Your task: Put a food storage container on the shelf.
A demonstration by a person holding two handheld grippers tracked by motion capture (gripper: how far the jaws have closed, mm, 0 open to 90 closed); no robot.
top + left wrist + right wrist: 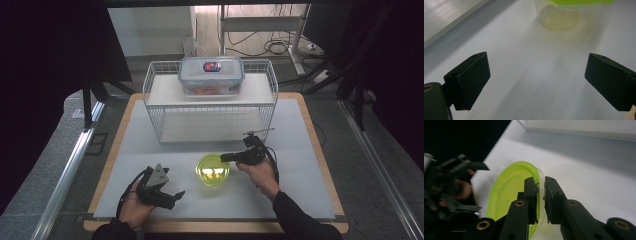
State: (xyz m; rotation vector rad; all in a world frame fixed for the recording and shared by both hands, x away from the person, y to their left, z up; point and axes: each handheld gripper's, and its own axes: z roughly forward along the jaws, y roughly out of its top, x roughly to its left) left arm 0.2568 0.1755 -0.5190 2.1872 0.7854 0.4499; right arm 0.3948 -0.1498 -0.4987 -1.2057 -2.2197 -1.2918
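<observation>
Near the front edge of the table [300, 150], the green lid [509, 192] of the tub [559, 20] is pinched at its rim by the right gripper [541, 195], jaws nearly closed; the left gripper [536, 82] is held wide open and empty. Lifting the lid off is judged next, which calls for the tub to be steadied.

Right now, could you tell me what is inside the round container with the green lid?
Through the green lid of the round container, yellowish contents show faintly; what they are is unclear. The right tongs pinch the lid's rim, hiding that edge.
</observation>
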